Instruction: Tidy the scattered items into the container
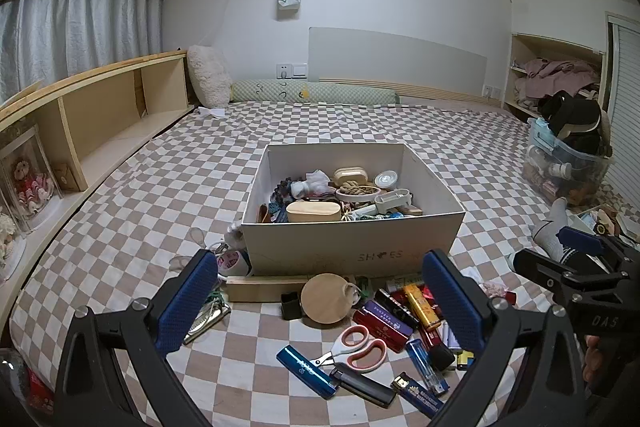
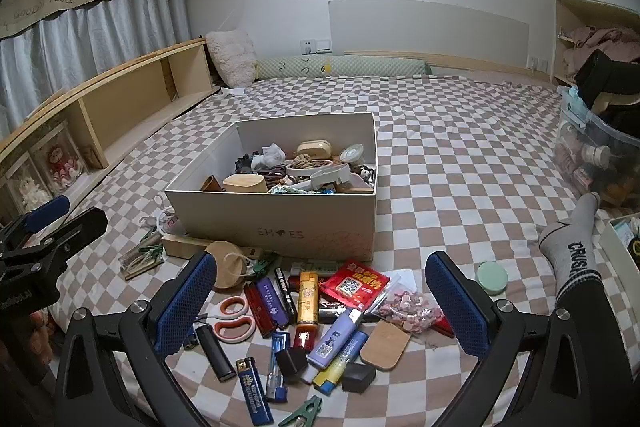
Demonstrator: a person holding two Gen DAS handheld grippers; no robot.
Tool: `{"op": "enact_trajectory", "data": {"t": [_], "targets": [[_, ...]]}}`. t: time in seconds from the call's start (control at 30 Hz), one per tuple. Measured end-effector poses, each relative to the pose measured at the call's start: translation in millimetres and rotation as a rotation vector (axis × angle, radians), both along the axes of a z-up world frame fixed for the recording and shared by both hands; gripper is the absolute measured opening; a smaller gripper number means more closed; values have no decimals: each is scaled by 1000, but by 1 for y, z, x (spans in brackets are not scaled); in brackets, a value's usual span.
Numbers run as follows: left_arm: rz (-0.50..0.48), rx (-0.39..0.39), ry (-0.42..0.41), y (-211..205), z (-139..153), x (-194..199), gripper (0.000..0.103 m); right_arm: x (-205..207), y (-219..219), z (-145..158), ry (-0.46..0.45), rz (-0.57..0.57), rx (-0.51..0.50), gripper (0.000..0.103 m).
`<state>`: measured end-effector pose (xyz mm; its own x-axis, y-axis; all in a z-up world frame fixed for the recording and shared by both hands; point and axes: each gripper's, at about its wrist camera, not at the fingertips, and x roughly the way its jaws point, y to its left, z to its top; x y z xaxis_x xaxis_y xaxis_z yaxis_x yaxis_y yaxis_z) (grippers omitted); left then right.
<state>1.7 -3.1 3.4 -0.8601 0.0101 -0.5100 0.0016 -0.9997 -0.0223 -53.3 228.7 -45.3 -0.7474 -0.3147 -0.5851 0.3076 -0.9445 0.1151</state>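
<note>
Both grippers hover over a checkered bed [image 1: 360, 131], tilted down toward a clutter of small things. The left gripper [image 1: 320, 311] has its jaws wide apart with nothing between the blue pads; the right gripper [image 2: 322, 307] is likewise spread wide and empty.

The container, a white shoe box [image 1: 352, 239], stands on the bed at about 12 o'clock from both grippers, already part-filled with odds and ends, among them a wooden oval case [image 1: 313, 211] near its front wall.

The scattered items lie in front of the box, toward the cameras. In the left wrist view a round wooden disc [image 1: 324, 299] sits just before the box's front wall, with a small black cube [image 1: 291, 305] beside it at 9 o'clock. Scissors [image 1: 356, 347] with pink-and-white handles lie at 6 o'clock from the disc, and a blue lighter [image 1: 306, 371] lies just beside the blades. A yellow lighter [image 1: 420, 307] lies among dark red and purple packets at 3 o'clock from the disc.

In the right wrist view a red packet [image 2: 355, 285] lies at the centre of the heap, a clear bag of pink pieces [image 2: 408, 309] at its 4 o'clock, and a mint-green round lid [image 2: 492, 277] well apart at 3 o'clock. A person's grey-socked foot [image 2: 572, 247] rests on the bed at far right.
</note>
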Motion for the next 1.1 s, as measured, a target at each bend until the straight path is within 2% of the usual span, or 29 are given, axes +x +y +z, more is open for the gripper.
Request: {"op": "enact_trajectory", "data": {"t": [1.1], "targets": [[9, 15, -4, 1, -9, 0, 103, -1, -6, -3, -21, 22, 21, 103]]}}
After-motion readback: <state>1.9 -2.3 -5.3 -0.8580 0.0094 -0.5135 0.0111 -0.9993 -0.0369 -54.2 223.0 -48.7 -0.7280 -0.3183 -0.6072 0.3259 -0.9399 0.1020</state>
